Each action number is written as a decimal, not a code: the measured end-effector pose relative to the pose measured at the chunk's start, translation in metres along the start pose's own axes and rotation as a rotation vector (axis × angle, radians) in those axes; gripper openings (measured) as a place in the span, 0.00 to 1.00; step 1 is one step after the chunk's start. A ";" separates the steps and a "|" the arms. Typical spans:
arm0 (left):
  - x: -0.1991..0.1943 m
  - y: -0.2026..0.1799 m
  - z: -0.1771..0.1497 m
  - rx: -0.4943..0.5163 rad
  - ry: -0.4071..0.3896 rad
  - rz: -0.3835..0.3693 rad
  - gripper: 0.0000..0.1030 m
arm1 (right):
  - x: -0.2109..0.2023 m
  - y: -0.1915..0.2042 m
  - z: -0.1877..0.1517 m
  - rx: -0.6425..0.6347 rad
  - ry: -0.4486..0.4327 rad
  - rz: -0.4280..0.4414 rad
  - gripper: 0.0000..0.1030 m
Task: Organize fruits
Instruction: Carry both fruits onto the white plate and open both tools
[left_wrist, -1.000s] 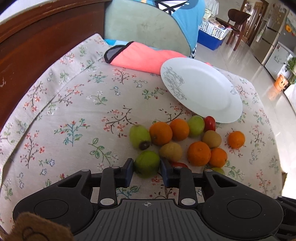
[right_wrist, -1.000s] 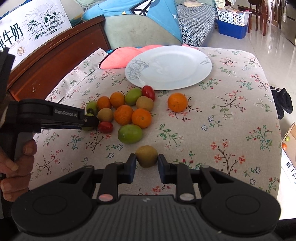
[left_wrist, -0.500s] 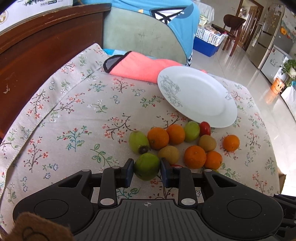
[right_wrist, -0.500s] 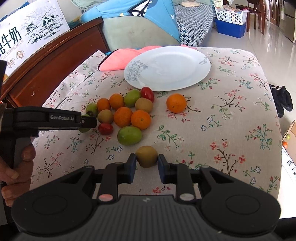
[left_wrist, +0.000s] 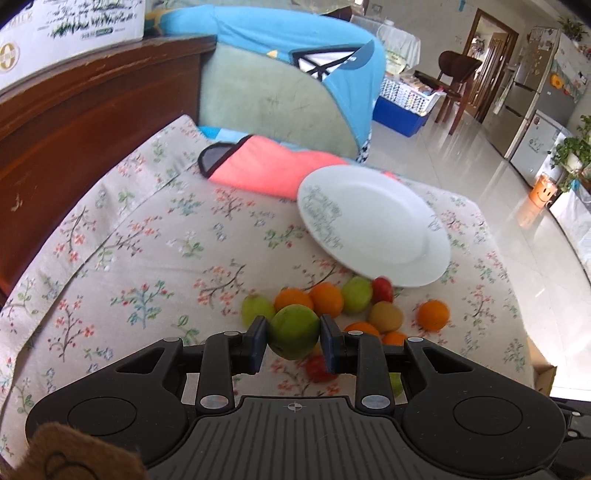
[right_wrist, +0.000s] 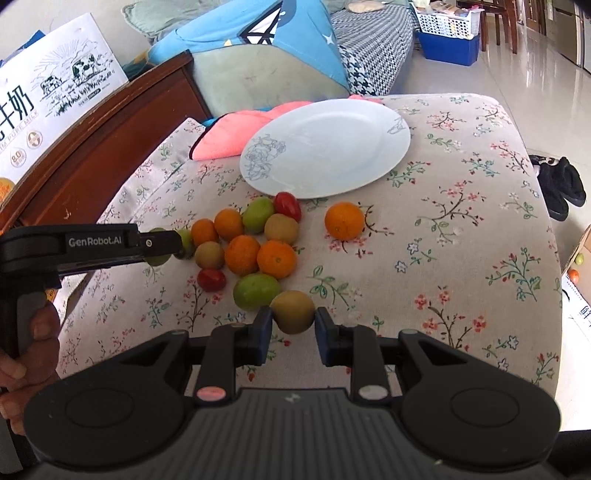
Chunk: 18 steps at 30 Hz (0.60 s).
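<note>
My left gripper (left_wrist: 293, 338) is shut on a green fruit (left_wrist: 293, 332) and holds it above the floral cloth, in front of the fruit pile (left_wrist: 343, 306). From the right wrist view the left gripper (right_wrist: 162, 245) reaches in from the left edge with that green fruit (right_wrist: 157, 258) showing under its finger. My right gripper (right_wrist: 293, 321) is shut on a brown-yellow kiwi (right_wrist: 293, 312), just off the cloth beside another green fruit (right_wrist: 256, 290). A white plate (right_wrist: 325, 147) lies beyond the pile with nothing on it. One orange (right_wrist: 344, 220) sits apart to the right.
A pink cloth (left_wrist: 266, 170) lies behind the plate (left_wrist: 373, 225). A wooden headboard (left_wrist: 74, 122) borders the left side and cushions (right_wrist: 258, 62) stand at the back. The cushion top drops off to the floor on the right, where dark shoes (right_wrist: 561, 184) lie.
My left gripper has risen with the green fruit, which now hangs clear of the cloth. The right gripper has lifted the kiwi slightly and stayed in place.
</note>
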<state>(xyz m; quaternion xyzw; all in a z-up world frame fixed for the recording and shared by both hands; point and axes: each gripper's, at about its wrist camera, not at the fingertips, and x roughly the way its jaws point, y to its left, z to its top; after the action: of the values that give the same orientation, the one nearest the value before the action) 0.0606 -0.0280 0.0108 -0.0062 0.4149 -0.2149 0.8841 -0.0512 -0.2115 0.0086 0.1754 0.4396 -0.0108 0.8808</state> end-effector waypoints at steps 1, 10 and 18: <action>-0.001 -0.002 0.003 -0.002 -0.008 -0.005 0.27 | -0.001 0.000 0.004 0.000 -0.006 0.000 0.25; 0.010 -0.017 0.026 -0.019 -0.025 -0.037 0.27 | 0.008 -0.013 0.050 0.022 -0.012 0.039 0.24; 0.036 -0.029 0.046 -0.042 0.003 -0.065 0.27 | 0.033 -0.030 0.083 0.083 0.013 0.043 0.24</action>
<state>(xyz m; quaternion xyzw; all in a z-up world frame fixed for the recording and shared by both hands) 0.1045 -0.0758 0.0201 -0.0378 0.4204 -0.2346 0.8757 0.0277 -0.2618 0.0191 0.2214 0.4405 -0.0092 0.8700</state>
